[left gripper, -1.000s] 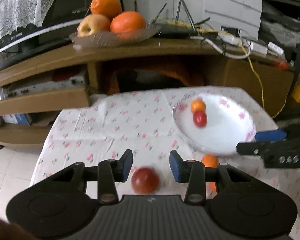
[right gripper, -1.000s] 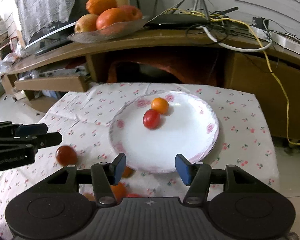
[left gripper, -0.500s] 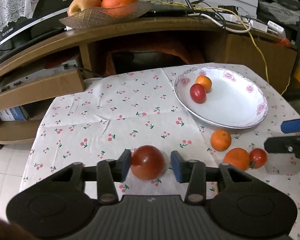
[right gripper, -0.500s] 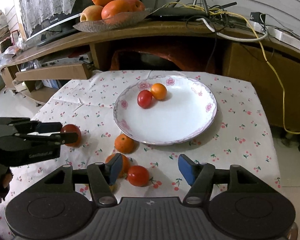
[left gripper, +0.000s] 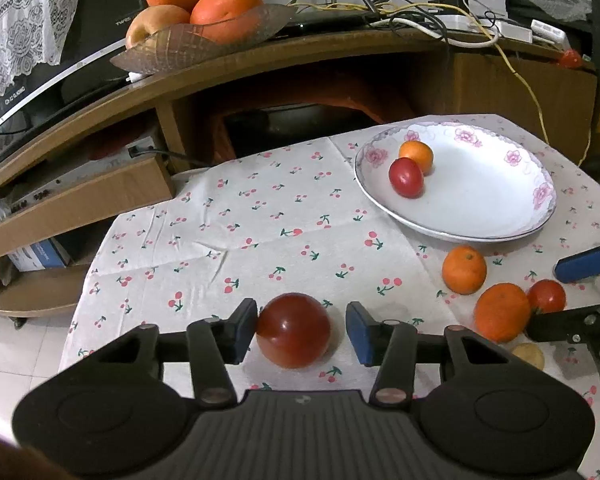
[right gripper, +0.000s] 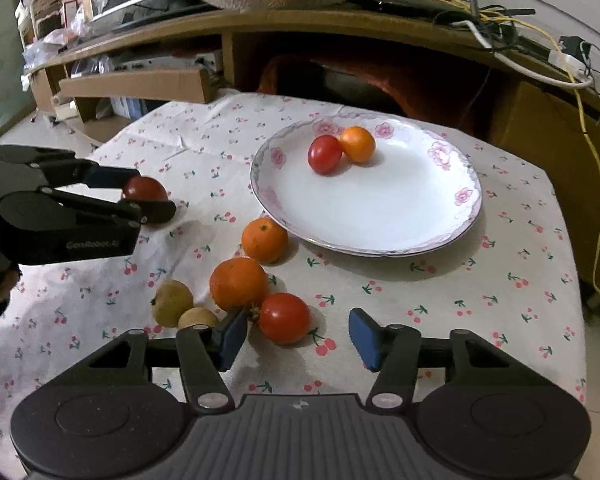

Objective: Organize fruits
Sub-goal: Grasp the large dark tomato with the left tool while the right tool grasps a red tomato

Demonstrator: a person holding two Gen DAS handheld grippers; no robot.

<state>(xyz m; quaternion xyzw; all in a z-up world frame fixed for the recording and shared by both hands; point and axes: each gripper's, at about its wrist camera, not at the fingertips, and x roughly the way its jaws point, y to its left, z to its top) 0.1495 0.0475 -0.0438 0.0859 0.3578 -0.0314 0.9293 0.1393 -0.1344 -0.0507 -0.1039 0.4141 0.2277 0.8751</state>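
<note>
The left gripper (left gripper: pixel 302 330) is straddling a dark tomato (left gripper: pixel 293 330), one pad touching, the other standing clear. The right gripper (right gripper: pixel 296 332), jaws just narrowing but not gripping, is bracketing a red tomato (right gripper: pixel 285 318); an orange (right gripper: pixel 239 283) is crowding its 10 o'clock. Likely fault: either tomato is rolling off-centre on closing, away from the plate (right gripper: pixel 400 232) at 12 o'clock.

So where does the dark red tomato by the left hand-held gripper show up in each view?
Left wrist: dark red tomato at bottom centre, between the left hand-held gripper fingers.
Right wrist: far left at mid-height, partly hidden by that gripper.
Shared landmark: the plate, to the tomato's right in both.
</note>
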